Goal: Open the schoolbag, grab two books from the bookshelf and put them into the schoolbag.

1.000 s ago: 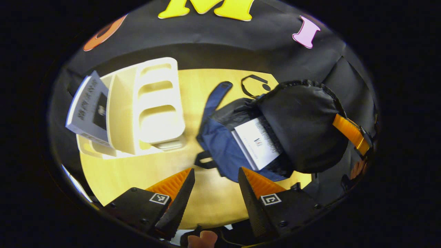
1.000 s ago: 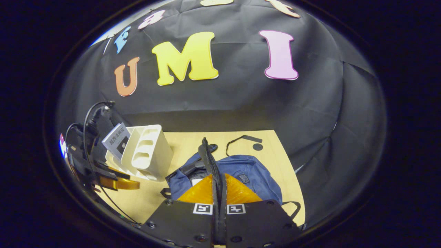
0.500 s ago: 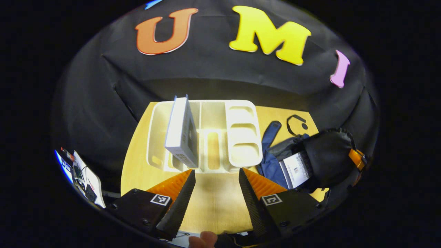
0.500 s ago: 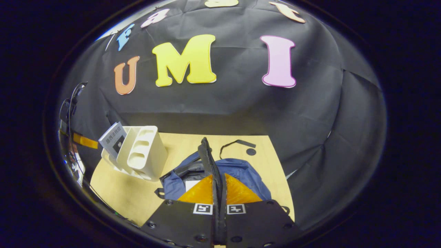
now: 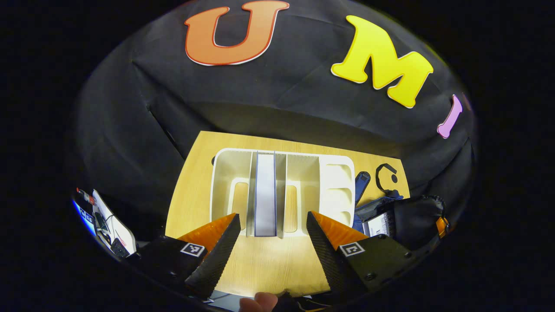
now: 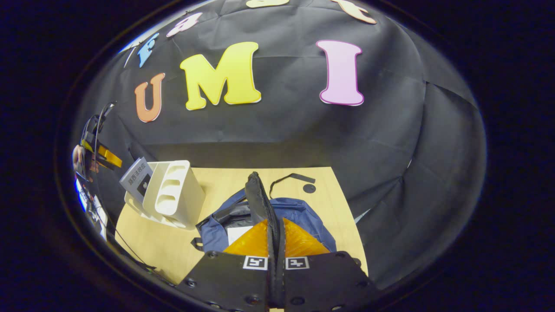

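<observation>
A white bookshelf (image 5: 303,190) stands on the wooden table, with one book (image 5: 265,195) upright in a slot, spine toward me. My left gripper (image 5: 273,216) is open just in front of that book, with nothing between its fingers. To the right lies the blue schoolbag (image 5: 403,216), open, with a white book (image 5: 379,225) inside. My right gripper (image 6: 276,227) is shut on the schoolbag's black flap (image 6: 259,199) and holds it up over the schoolbag (image 6: 303,214). In the right gripper view the white book (image 6: 237,234) lies in the opening, and the bookshelf (image 6: 175,193) and its book (image 6: 136,180) stand at the left.
A black strap loop with a round disc (image 6: 299,178) lies on the table (image 6: 208,177) behind the bag. Cables and gear (image 5: 104,216) sit off the table's left edge. The left gripper (image 6: 102,154) and the hand holding it are at the far left.
My left gripper has swung away from the schoolbag to face the bookshelf, and the upright book now lines up between its open fingers. The right gripper still holds the flap.
</observation>
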Motion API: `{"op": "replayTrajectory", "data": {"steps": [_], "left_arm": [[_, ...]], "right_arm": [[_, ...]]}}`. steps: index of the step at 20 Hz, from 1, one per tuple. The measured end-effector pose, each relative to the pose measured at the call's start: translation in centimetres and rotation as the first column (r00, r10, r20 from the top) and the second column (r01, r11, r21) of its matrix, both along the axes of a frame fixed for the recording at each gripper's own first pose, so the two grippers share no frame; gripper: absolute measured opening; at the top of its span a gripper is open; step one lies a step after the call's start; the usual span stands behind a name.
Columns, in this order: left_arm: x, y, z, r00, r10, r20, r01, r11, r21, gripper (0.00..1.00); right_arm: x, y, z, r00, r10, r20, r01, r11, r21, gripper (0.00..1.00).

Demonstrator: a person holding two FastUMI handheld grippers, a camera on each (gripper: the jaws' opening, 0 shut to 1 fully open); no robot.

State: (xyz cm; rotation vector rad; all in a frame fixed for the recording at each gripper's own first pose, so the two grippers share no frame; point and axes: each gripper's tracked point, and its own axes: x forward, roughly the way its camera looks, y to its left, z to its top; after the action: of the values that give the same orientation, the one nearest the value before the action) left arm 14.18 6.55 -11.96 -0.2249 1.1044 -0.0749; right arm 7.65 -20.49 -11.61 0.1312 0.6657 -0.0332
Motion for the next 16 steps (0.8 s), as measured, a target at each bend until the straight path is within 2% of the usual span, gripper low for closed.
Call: {"op": "replayTrajectory", "data": {"steps": [2, 8, 16], "left_arm": [[1.0, 0.4, -1.4, 0.998, -0.001, -0.062, -0.001, 1.0, -0.031, 0.96], [2.1, 0.7, -6.0, 0.969, -0.057, -0.239, 0.054, 0.998, -0.017, 0.96], [2.1, 1.9, -9.0, 0.921, -0.1, -0.376, 0.114, 0.993, 0.015, 0.96]], "right_arm": [[0.0, -0.2, 0.1, 1.0, -0.005, -0.004, 0.005, 1.0, -0.001, 0.0], [0.1, -0.3, -0.4, 1.0, -0.019, -0.018, 0.019, 1.0, 0.003, 0.0], [0.2, -0.5, -1.4, 0.998, -0.046, -0.035, 0.047, 0.999, 0.016, 0.0]]}}
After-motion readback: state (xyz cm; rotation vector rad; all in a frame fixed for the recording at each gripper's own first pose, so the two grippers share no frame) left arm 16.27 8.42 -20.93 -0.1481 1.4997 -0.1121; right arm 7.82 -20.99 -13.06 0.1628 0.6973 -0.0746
